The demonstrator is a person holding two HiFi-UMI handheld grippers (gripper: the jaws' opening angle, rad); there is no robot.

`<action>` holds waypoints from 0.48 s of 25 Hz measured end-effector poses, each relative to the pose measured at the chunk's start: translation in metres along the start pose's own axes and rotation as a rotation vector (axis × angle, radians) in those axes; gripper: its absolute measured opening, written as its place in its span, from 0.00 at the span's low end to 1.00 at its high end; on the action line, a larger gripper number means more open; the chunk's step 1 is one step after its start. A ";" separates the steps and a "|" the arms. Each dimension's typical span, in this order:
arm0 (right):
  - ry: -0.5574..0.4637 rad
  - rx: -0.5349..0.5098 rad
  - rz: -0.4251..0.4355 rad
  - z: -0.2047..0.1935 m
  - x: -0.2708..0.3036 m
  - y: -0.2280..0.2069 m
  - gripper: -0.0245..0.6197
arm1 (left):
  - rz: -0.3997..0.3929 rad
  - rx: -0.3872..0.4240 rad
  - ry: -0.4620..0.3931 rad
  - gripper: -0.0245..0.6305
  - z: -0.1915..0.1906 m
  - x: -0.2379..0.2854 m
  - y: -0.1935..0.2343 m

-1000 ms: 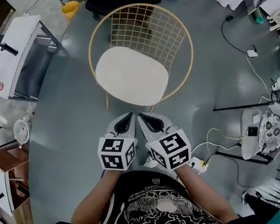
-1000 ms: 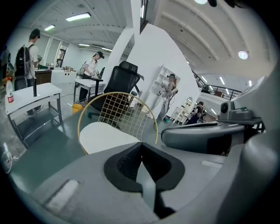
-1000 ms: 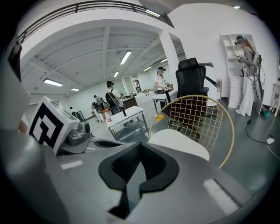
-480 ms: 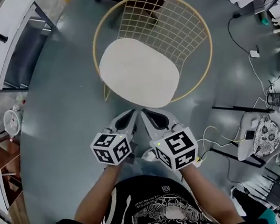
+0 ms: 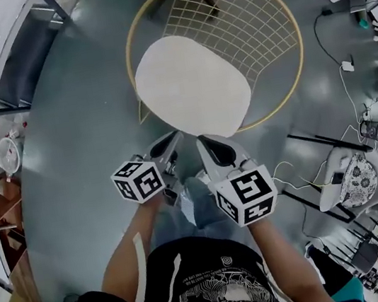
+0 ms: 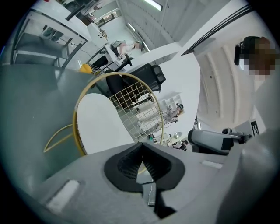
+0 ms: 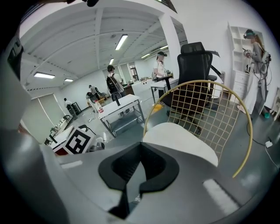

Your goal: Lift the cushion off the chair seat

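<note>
A white oval cushion (image 5: 192, 85) lies on the seat of a round gold wire chair (image 5: 274, 17). Both grippers hover side by side just short of the cushion's near edge, touching nothing. My left gripper (image 5: 171, 141) is shut and empty, its marker cube rolled to the left. My right gripper (image 5: 206, 144) is also shut and empty. The left gripper view has the cushion (image 6: 98, 124) and wire back (image 6: 135, 103) beyond the closed jaw tips (image 6: 141, 146). In the right gripper view the cushion (image 7: 179, 144) lies just past the closed tips (image 7: 140, 144).
A white metal table (image 5: 0, 49) stands at the left, a small fan (image 5: 8, 152) below it. A grey chair with a patterned cushion (image 5: 362, 178) and floor cables (image 5: 344, 67) are at the right. A black office chair (image 7: 194, 61) stands behind the wire chair. People stand far off.
Both grippers have sunk and come closer to the chair's front edge. The left one has rolled, its cube turning leftward, and the two have drifted slightly apart.
</note>
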State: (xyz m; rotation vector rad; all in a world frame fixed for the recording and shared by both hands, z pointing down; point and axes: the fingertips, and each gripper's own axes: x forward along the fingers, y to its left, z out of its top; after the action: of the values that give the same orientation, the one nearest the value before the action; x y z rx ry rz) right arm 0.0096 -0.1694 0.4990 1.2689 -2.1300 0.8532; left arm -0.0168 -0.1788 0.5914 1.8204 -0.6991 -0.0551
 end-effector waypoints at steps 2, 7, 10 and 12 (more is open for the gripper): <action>0.000 -0.015 0.004 0.000 0.004 -0.002 0.04 | 0.001 -0.024 0.001 0.04 -0.004 0.003 0.009; -0.015 -0.021 0.035 -0.002 0.015 -0.006 0.04 | 0.015 -0.057 0.002 0.04 -0.014 0.009 0.025; -0.004 -0.011 0.054 -0.009 0.025 -0.011 0.04 | 0.039 -0.084 -0.007 0.04 -0.020 0.010 0.038; 0.000 -0.010 0.063 -0.012 0.033 -0.014 0.04 | 0.052 -0.092 -0.010 0.04 -0.022 0.012 0.048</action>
State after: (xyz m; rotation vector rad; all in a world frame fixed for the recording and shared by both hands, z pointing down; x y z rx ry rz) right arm 0.0096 -0.1850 0.5334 1.2025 -2.1814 0.8678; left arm -0.0200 -0.1755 0.6453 1.7144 -0.7390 -0.0612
